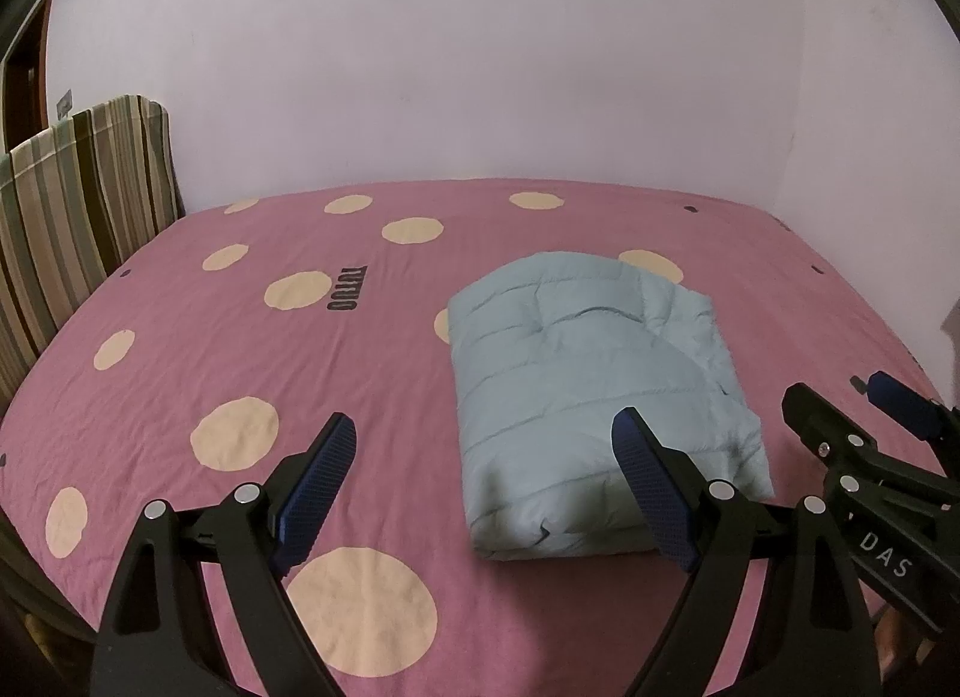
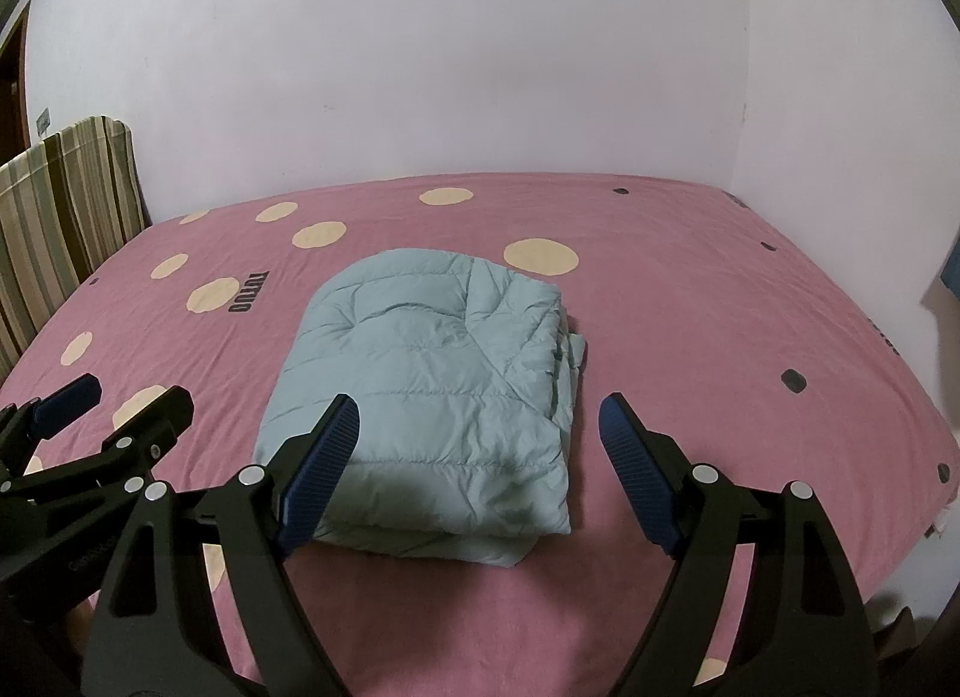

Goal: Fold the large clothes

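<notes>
Puffy jacket (image 2: 420, 373) folded into a bundle mid-bed (image 2: 720, 337); both left gripper (image 1: 483, 481) and right gripper (image 2: 474, 457) hovering apart from it, jaws spread, pinching nothing. Likely to spring open: slippery padding, loose right-hand layers.

left gripper (image 1: 483, 445) open, right gripper (image 2: 477, 427) open, tilted down

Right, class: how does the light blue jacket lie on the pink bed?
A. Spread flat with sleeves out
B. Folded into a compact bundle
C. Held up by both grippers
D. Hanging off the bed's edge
B: the jacket rests on the bed as a thick folded bundle, untouched by either gripper.
</notes>
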Available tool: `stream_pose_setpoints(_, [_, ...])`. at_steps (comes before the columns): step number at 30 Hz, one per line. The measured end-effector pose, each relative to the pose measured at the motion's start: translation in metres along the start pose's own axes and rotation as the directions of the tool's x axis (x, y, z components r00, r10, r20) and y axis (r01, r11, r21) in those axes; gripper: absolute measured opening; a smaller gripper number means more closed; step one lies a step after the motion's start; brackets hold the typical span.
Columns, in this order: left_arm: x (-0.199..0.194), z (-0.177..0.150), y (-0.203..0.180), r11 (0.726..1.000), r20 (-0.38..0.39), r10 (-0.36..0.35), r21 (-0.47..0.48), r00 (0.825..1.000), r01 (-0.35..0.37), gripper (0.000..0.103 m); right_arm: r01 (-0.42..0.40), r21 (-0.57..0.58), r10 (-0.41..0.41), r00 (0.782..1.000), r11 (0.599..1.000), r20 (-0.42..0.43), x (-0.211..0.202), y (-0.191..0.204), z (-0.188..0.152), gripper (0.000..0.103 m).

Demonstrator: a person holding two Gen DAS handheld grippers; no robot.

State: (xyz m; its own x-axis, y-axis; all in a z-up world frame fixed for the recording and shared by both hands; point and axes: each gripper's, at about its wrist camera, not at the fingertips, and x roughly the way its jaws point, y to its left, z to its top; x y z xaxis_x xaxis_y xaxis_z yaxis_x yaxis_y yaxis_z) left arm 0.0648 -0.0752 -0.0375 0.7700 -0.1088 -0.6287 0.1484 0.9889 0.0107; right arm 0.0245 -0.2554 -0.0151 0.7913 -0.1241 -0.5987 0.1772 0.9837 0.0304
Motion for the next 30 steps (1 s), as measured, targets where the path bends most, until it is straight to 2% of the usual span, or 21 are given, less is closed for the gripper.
stream_pose_setpoints(30, [0.0035,-0.0025,0.0003,1.000,0.000,-0.014,0.006,1.000,0.014,0.087,-0.001,-0.002,0.001,1.000,1.000,-0.002,0.0004,-0.0015,-0.0019,0.082])
